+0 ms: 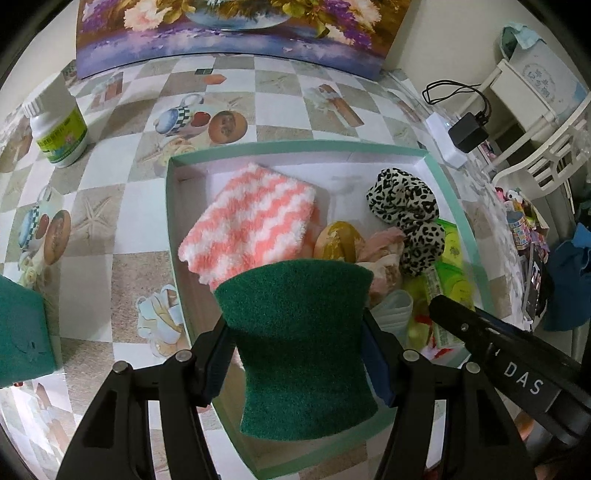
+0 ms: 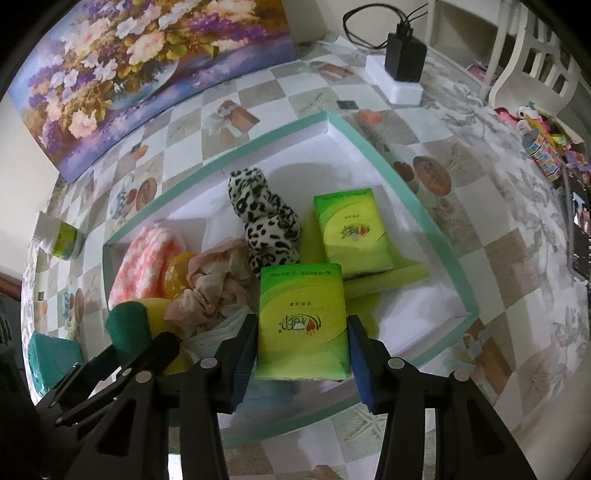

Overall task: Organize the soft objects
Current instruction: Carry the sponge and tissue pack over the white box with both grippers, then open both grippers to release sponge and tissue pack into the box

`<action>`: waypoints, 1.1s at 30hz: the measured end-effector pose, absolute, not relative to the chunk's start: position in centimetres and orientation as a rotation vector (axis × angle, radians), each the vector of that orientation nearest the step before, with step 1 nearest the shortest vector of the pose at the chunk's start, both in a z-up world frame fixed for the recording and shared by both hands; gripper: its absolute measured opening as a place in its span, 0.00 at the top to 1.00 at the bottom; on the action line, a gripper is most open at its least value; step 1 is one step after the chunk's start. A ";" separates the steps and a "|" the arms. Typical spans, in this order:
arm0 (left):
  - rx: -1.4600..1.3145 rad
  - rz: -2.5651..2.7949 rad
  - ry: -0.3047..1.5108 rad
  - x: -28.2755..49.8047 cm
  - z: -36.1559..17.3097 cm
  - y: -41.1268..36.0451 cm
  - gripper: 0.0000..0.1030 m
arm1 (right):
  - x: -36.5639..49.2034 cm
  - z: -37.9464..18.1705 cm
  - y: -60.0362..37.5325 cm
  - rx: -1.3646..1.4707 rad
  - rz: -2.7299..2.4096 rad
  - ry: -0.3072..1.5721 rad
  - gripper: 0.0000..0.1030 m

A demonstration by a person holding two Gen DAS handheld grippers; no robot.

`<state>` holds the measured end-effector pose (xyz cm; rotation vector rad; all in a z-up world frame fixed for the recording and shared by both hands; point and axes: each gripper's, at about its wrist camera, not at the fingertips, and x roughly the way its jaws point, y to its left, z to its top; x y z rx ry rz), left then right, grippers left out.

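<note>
My left gripper (image 1: 297, 354) is shut on a green scouring sponge (image 1: 299, 343) and holds it above the near-left part of a shallow green-rimmed box (image 1: 295, 147). My right gripper (image 2: 303, 354) is shut on a green tissue pack (image 2: 303, 325) above the box (image 2: 406, 177). Inside lie a pink-and-white fluffy cloth (image 1: 251, 229), a leopard-print scrunchie (image 1: 410, 218), a crumpled pink cloth (image 2: 214, 288), a yellow sponge (image 2: 177, 275) and a second tissue pack (image 2: 351, 232). The left gripper with its sponge (image 2: 127, 326) shows at lower left in the right wrist view.
A white bottle with a green label (image 1: 59, 129) stands on the table at left. A second green sponge (image 1: 22, 332) lies left of the box. A flower painting (image 1: 229, 33) leans at the back. A white power strip with a black charger (image 2: 402, 70) sits at right.
</note>
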<state>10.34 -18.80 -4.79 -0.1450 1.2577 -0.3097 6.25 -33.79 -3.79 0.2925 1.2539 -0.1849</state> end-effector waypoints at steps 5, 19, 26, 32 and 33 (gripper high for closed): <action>-0.153 -0.311 1.261 10.4 -5.1 -18.7 0.36 | 6.4 -4.9 -33.4 0.291 -0.173 1.285 0.51; -0.176 -0.326 1.256 10.2 -4.3 -18.1 0.36 | 6.6 -4.2 -33.0 0.267 -0.183 1.273 0.43; -0.185 -0.326 1.265 10.0 -3.7 -18.1 0.36 | 6.6 -2.5 -33.1 0.253 -0.178 1.233 0.42; -0.183 -0.347 1.250 9.7 -2.5 -18.4 0.28 | 6.3 -0.1 -32.7 0.245 -0.165 1.165 0.41; -0.182 -0.349 1.247 9.6 -2.4 -18.4 0.28 | 6.3 0.1 -32.6 0.241 -0.165 1.157 0.41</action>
